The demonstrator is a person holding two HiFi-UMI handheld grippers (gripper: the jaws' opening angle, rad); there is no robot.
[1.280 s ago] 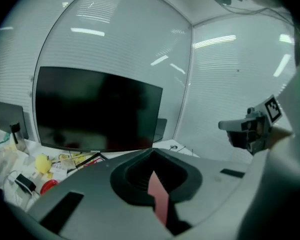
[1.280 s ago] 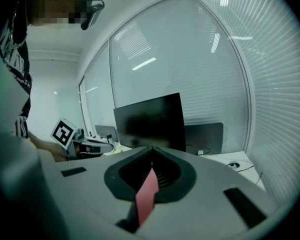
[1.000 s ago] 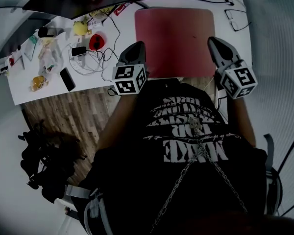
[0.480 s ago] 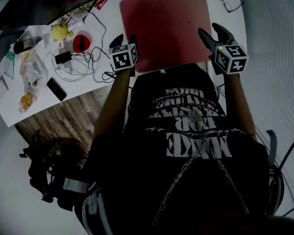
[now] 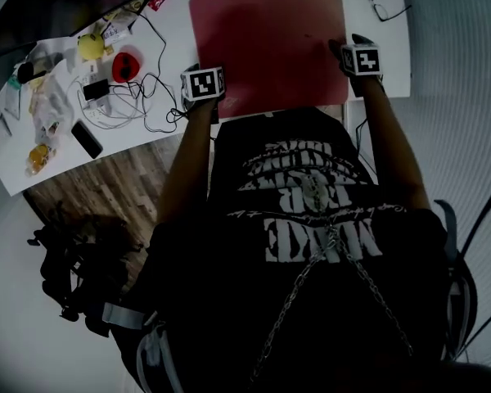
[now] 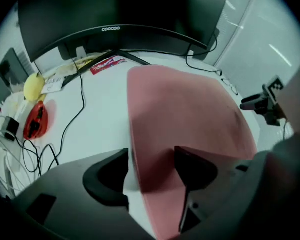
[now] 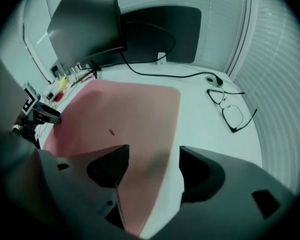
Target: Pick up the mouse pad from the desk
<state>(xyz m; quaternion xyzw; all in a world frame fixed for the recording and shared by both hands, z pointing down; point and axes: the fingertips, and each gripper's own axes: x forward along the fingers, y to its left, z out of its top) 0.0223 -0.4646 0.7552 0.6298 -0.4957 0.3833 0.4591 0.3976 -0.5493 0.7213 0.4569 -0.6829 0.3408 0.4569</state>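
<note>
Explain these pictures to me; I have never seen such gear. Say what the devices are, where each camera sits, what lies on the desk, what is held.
There is no robot: a person holds a two-jaw gripper in each hand. The head view looks down from the person's head at the left gripper and right gripper; the marker cubes belong to them. The other two views ride on the grippers and look along their jaws. On the white desk lie a red mouse pad, glasses, a phone, cables and small clutter, before a monitor. Nothing is held yet: both pairs of jaws have just been opening and stand apart, each straddling a side edge of the pad without pressing it.
</note>
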